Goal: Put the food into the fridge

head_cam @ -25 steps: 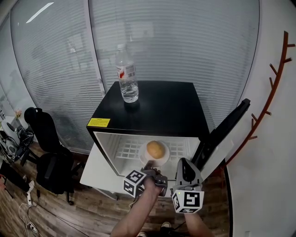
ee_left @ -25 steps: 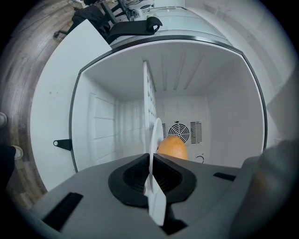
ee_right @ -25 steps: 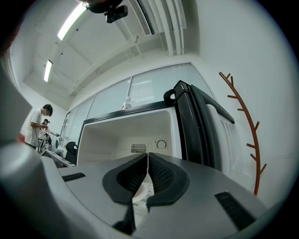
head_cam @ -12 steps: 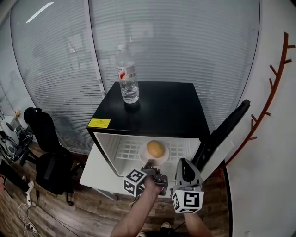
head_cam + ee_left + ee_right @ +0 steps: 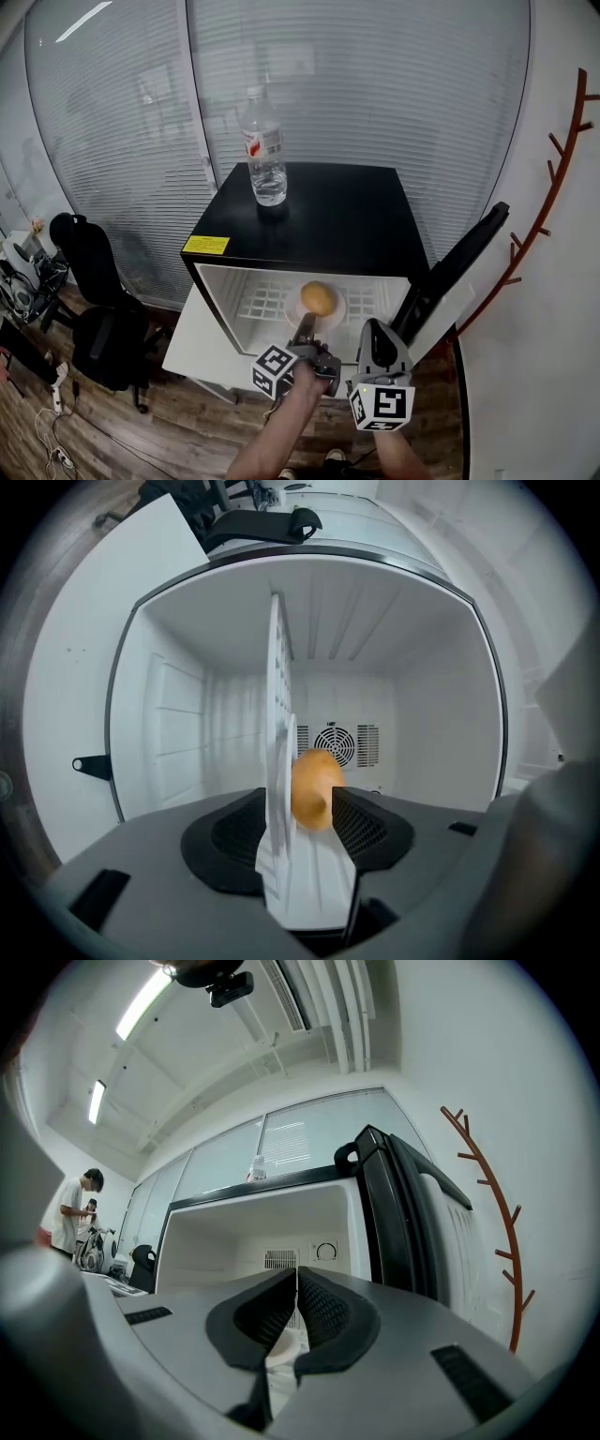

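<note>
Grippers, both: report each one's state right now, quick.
Left gripper: jaws opening, the plate rim between them, pads not pressing on it.
Right gripper: shut, holding nothing.

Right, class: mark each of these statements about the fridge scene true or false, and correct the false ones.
1. The fridge door stands open. True.
2. The water bottle lies inside the fridge. False: it stands upright on top of the fridge.
3. The round orange-brown food sits on a white plate on the fridge shelf. True.
4. The right gripper has its jaws wide apart. False: they are together, with nothing between them.
5. The left gripper is clamped on the water bottle. False: its jaws are opening, with the rim of the white plate between them.
</note>
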Tool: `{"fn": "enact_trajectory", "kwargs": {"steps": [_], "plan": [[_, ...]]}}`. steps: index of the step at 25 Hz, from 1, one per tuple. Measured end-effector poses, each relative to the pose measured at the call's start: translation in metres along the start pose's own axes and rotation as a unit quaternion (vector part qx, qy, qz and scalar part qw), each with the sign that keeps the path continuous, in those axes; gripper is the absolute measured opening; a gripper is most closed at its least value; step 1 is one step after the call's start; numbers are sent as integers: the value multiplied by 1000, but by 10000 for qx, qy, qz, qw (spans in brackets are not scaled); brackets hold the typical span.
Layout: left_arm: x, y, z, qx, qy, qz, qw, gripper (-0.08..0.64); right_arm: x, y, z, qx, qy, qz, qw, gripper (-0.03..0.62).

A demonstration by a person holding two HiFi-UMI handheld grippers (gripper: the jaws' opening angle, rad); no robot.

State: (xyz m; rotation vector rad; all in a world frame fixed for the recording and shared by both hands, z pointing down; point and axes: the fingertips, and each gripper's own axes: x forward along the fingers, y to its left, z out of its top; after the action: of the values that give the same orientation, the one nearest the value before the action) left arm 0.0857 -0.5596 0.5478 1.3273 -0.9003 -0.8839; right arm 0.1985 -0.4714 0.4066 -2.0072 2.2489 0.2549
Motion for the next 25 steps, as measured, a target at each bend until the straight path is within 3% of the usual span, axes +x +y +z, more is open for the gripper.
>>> {"fn": "enact_trajectory", "kwargs": {"steps": [7,12,20,25], "plan": [[-16,5,1,113,15,-56,9999,256,-4,5,4,-13,-21,24,10000,29],[-35,-4,2,440,48,-201,9988,259,-6,11,6,-39,-73,90,9999,29],[-70,-31,8,1129,-6,-604,9918,258,-14,24,11,-65,-32,134,9999,29],[-91,-61,8,1000,-26,-1145,9884,258,-20,31,14,-103,-62,185,9998,29]]}}
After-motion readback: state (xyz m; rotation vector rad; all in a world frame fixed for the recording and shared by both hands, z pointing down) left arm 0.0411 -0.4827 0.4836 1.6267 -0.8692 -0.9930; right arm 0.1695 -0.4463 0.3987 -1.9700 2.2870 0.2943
